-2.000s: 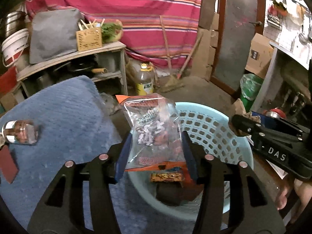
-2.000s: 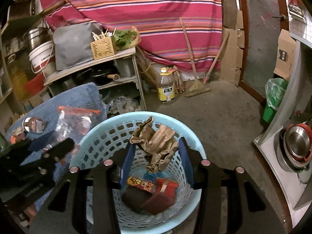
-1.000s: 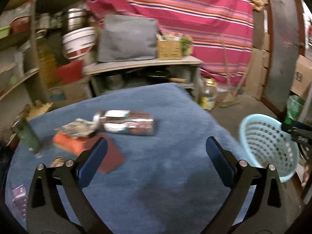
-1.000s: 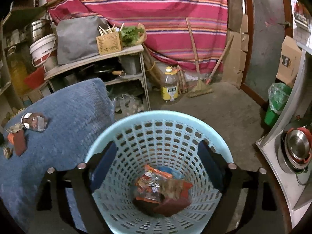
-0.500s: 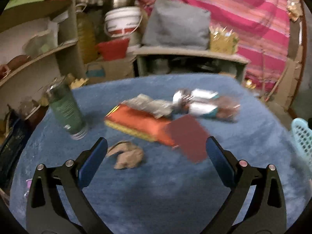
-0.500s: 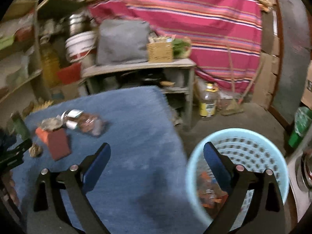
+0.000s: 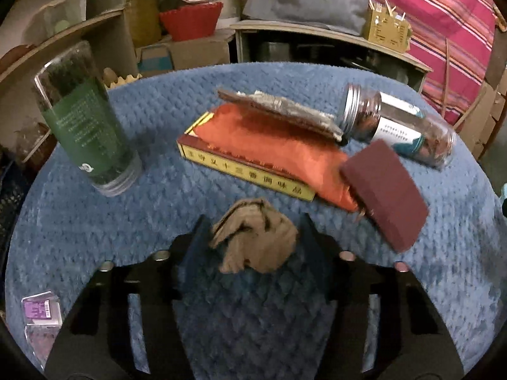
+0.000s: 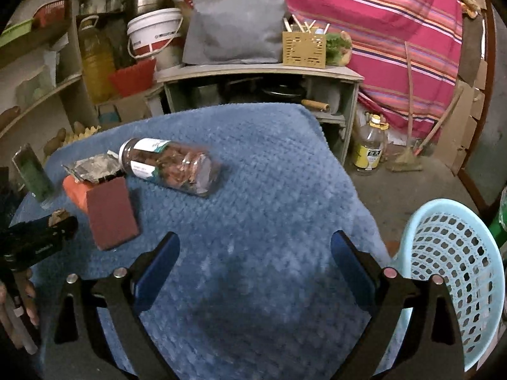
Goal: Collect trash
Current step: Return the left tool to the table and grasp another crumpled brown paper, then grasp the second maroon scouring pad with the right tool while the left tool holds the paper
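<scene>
A crumpled brown paper wad (image 7: 256,237) lies on the blue table cover (image 7: 126,209). My left gripper (image 7: 253,237) has closed around it, fingers touching both sides. Behind it lie an orange-and-yellow box (image 7: 250,152), a silvery wrapper (image 7: 279,110), a dark red pad (image 7: 385,190) and a clear jar (image 7: 399,129) on its side. My right gripper (image 8: 253,253) is open and empty over the cover. The light blue basket (image 8: 456,269) stands at the right; the left gripper (image 8: 44,237) shows at the left edge.
A tall green glass bottle (image 7: 85,123) stands at the left of the table. A small purple-labelled plastic box (image 7: 41,313) lies at the near left edge. Shelves with buckets, a grey bag (image 8: 234,28) and an oil bottle (image 8: 369,147) on the floor lie beyond.
Both grippers dropped their trash into the basket and swung left over the table. The left gripper moved down to the brown paper wad and closed around it.
</scene>
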Tool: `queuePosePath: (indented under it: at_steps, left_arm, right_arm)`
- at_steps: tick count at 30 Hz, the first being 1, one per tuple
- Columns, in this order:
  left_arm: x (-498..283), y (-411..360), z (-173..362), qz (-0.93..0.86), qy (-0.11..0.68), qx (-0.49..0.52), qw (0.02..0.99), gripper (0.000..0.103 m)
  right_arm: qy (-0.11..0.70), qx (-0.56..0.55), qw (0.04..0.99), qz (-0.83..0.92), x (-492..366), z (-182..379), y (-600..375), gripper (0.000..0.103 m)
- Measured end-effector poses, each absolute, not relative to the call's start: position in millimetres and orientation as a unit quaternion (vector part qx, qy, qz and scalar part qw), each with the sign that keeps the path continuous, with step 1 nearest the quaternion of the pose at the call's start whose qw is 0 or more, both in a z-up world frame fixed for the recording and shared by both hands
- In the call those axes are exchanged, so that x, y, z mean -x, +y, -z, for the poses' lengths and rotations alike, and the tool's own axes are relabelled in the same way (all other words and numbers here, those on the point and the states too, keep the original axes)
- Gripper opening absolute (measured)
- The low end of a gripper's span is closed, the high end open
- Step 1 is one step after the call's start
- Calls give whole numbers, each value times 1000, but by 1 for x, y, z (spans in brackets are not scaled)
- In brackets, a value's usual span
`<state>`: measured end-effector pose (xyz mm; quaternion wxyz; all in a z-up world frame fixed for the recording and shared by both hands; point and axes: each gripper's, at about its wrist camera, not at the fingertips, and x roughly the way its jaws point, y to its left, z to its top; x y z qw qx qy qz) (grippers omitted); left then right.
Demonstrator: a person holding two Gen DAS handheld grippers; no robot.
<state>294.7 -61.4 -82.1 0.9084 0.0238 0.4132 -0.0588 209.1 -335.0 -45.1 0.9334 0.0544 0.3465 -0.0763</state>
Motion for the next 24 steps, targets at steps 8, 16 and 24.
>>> queuePosePath:
  at_steps: [8,16,24]
  left_arm:
    - [-266,-41,63,45,383,-18,922,50]
    - [-251,-3,45,20,345,-19,938,50]
    - [-253,33,36,2,334,0,943,50]
  right_arm:
    - [349,-52,934,45,-219,48,-296,94]
    - [353,-38,935,5,-228,53,-248,94]
    - [368,-27,929,-14,-249,62,-218,94]
